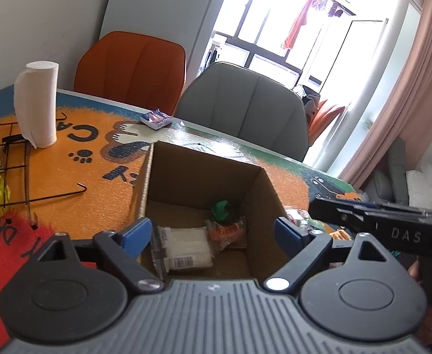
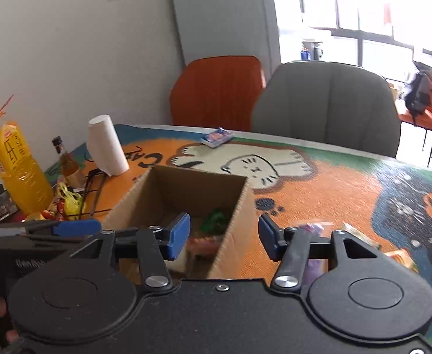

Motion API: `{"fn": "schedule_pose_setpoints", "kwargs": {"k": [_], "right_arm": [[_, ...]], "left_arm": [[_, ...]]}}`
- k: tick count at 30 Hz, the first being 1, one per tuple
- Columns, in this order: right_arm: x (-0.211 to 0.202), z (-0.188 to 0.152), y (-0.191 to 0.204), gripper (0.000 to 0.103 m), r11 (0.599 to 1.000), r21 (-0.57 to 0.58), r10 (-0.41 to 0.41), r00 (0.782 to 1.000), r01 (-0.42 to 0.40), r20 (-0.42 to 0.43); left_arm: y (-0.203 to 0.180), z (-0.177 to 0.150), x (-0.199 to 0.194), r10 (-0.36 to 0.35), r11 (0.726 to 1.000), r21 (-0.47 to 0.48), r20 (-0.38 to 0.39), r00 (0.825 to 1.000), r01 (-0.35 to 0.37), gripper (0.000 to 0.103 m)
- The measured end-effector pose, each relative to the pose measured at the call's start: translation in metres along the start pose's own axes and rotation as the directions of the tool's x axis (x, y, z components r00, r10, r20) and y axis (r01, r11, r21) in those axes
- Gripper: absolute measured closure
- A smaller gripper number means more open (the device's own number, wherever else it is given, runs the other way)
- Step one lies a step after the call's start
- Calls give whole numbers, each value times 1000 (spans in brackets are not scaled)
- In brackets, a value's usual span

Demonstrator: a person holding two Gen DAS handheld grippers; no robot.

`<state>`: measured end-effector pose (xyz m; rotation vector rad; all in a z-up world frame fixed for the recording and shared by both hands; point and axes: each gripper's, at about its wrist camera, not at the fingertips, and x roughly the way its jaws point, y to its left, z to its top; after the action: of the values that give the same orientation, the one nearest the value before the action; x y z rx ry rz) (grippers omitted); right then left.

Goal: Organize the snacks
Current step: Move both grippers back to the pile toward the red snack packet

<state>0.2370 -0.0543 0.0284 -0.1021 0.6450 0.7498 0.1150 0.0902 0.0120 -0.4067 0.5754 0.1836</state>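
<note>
Both hand-held grippers, left [image 1: 213, 233] and right [image 2: 224, 240], hang spread and empty over the cardboard box [image 1: 198, 165]; its light, crinkly snack packets [image 1: 186, 247] want gentle mid-body pinches.

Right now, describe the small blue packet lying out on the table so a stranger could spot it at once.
Start at the open cardboard box on the cat-print table mat. Look past its far wall toward the grey chair. There, near the table's far edge, the small blue packet lies flat and alone, the only snack beyond the box, well right of the upright paper towel roll.
</note>
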Motion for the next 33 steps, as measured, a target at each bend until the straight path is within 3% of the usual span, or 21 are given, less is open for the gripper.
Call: {"fn": "schedule_pose_setpoints", "kwargs": {"k": [5, 24, 33], "right_arm": [[-13, -10, -19, 45, 999, 38, -38, 999, 39, -5], [-59, -40, -66, 0, 986, 127, -115, 993, 112, 20], [-79, -57, -88, 0, 975, 185, -129, 991, 123, 18]], "left_arm": [[-11, -4, 1, -14, 1000, 15, -3, 1000, 14, 11], [-65, -25, 3, -71, 992, 104, -36, 997, 74, 6], [-87, -37, 6, -98, 985, 137, -75, 992, 108, 0]]}}
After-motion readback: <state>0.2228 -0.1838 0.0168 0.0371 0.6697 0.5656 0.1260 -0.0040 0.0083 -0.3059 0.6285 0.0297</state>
